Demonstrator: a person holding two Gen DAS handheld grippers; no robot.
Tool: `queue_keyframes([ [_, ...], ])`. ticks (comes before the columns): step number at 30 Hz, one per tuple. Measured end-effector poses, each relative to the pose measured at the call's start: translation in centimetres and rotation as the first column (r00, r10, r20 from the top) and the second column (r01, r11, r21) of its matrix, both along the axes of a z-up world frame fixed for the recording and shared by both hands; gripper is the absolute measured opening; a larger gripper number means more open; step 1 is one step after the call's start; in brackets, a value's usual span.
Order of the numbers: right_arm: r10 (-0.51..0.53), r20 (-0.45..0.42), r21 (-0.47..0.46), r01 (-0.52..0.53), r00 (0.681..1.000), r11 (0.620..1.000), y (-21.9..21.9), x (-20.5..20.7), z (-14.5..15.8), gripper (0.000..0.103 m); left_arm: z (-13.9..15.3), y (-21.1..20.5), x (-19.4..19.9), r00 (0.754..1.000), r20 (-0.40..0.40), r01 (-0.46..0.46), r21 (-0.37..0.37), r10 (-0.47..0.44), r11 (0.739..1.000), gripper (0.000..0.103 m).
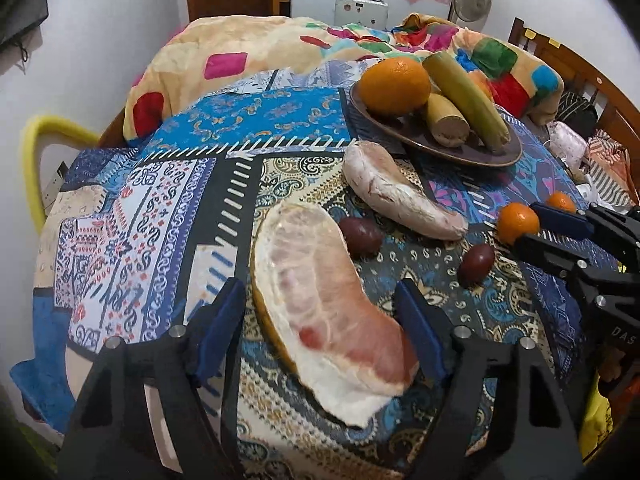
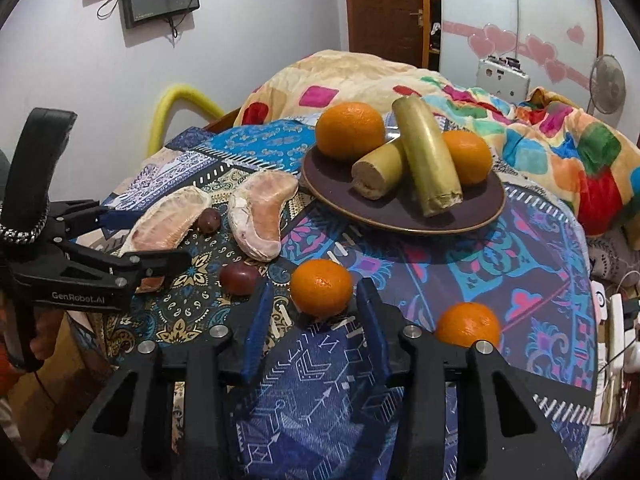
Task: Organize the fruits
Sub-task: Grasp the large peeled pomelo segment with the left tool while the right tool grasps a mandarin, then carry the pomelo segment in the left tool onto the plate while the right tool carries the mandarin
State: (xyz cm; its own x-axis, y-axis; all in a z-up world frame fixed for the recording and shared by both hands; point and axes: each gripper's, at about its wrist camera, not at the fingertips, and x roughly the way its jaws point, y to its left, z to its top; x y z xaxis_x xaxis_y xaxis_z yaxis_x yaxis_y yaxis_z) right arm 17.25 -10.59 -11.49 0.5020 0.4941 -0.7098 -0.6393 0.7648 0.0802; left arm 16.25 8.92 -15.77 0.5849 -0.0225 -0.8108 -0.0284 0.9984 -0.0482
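My left gripper point(image 1: 320, 304) is open, its jaws either side of a peeled pomelo wedge point(image 1: 320, 300) that lies on the patterned cloth. A second pomelo wedge point(image 1: 396, 192) lies beyond it. My right gripper point(image 2: 316, 300) is open around a small orange point(image 2: 321, 288) on the cloth; another small orange point(image 2: 468, 324) sits to its right. Two dark round fruits point(image 2: 239, 277) point(image 2: 209, 221) lie near the wedges. A brown plate point(image 2: 340, 188) holds two large oranges point(image 2: 350, 130) and two yellow-green banana pieces point(image 2: 428, 160).
A colourful quilt point(image 2: 540, 132) is heaped behind the plate. A yellow padded chair back point(image 1: 36, 152) stands at the table's left edge. Cables and white devices point(image 2: 616, 320) lie off the right edge. A fan point(image 2: 608, 84) stands at the back.
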Motion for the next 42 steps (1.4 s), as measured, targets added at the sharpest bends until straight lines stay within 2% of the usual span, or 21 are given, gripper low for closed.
queue_keyframes([
  [7, -0.015, -0.047, 0.031, 0.016, 0.999, 0.999, -0.1, 0.9, -0.6, 0.032, 0.2, 0.6, 0.1, 1.000, 0.020, -0.008, -0.023, 0.008, 1.000, 0.056],
  [11, -0.011, -0.060, 0.034, 0.013, 0.998, 0.999, -0.2, 0.9, -0.6, 0.032, 0.6, 0.7, -0.1, 1.000, 0.024, -0.006, -0.019, 0.007, 1.000, 0.052],
  [16, -0.005, -0.035, 0.024, 0.006, 0.999, 1.000, -0.2, 0.1, -0.1, 0.031, 1.3, 0.3, -0.9, 0.999, 0.040, 0.005, -0.004, -0.005, 1.000, 0.051],
  [27, -0.056, 0.037, 0.060, 0.054, 0.998, 0.997, -2.7, -0.3, 2.7, 0.031, 5.0, -1.4, -2.0, 0.990, 0.138, 0.033, 0.007, -0.034, 0.999, 0.050],
  [42, -0.139, 0.108, 0.067, 0.132, 0.984, 0.989, -6.1, 2.4, 5.1, 0.031, 8.5, -5.1, 3.4, 0.968, 0.226, 0.105, 0.032, -0.109, 0.994, 0.050],
])
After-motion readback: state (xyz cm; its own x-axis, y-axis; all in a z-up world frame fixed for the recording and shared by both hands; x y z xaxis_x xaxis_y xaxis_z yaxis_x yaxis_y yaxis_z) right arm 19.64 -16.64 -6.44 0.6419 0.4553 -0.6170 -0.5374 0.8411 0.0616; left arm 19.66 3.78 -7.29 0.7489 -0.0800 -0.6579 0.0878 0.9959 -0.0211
